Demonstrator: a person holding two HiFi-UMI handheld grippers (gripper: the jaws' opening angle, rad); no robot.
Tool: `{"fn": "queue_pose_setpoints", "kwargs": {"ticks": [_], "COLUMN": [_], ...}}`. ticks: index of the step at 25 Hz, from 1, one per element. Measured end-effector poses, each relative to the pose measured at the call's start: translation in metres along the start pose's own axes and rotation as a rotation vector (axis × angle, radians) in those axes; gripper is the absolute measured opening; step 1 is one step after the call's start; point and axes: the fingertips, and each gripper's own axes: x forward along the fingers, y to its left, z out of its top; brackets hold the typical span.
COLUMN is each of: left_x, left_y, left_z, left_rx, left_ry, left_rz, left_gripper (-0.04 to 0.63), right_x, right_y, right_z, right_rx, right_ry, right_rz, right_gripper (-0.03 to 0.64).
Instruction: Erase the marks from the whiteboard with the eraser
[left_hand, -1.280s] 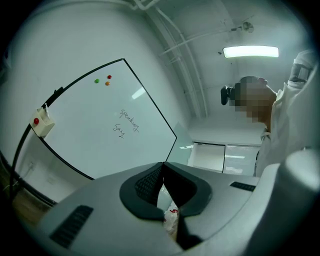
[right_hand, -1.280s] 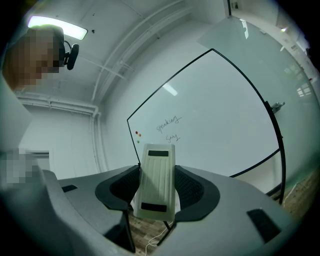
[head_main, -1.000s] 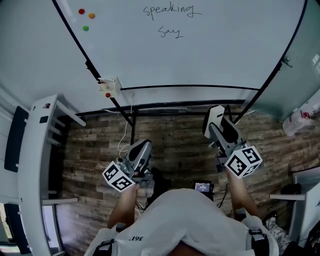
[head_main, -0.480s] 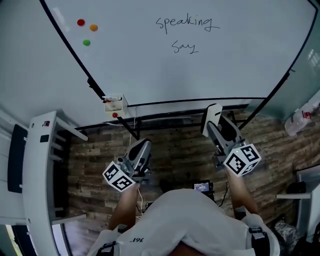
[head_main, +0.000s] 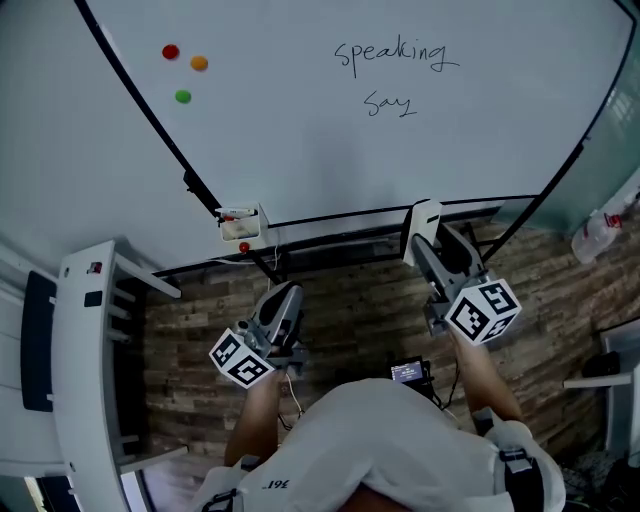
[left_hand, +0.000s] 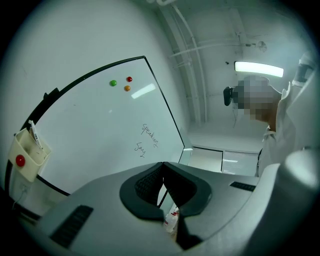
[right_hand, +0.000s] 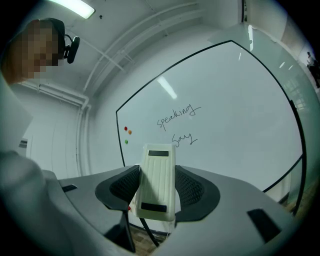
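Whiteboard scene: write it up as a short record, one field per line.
Whiteboard: upright, dark frame
Marks: "speaking" above "say", both unerased
Magnets: red, orange and green, upper left of the board
Eraser: clamped in the right tool, held short of the board
Left tool: jaws together, nothing between them
Holder: at the board's lower left corner, a marker in it
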Motion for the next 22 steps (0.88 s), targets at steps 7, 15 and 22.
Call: {"fn": "queue_pose_setpoints", "kwargs": {"ticks": [7, 15, 22], "left_x": [-0.007, 0.004, 0.030], "left_y": [0.018, 0.031, 0.034], "left_z": [0.013, 0.019, 0.028], "left_rx": [-0.007, 0.002, 0.039], "left_ry": [0.007, -0.001, -0.002], "left_rz": [-0.022, -0.028, -0.040], "left_gripper": [0.006, 0.006, 0.006], "right_x": [0.022, 0.046, 0.072], "right_y": [0.020, 0.024, 0.021], "right_z": [-0.009, -0.003, 0.023], "right_rx": [-0.026, -0.071, -0.134], "right_ry": [0.021, 0.016, -0.005], "right_rz": [-0.018, -0.019, 0.003], "right_gripper": [0.239, 0.239, 0.239]}}
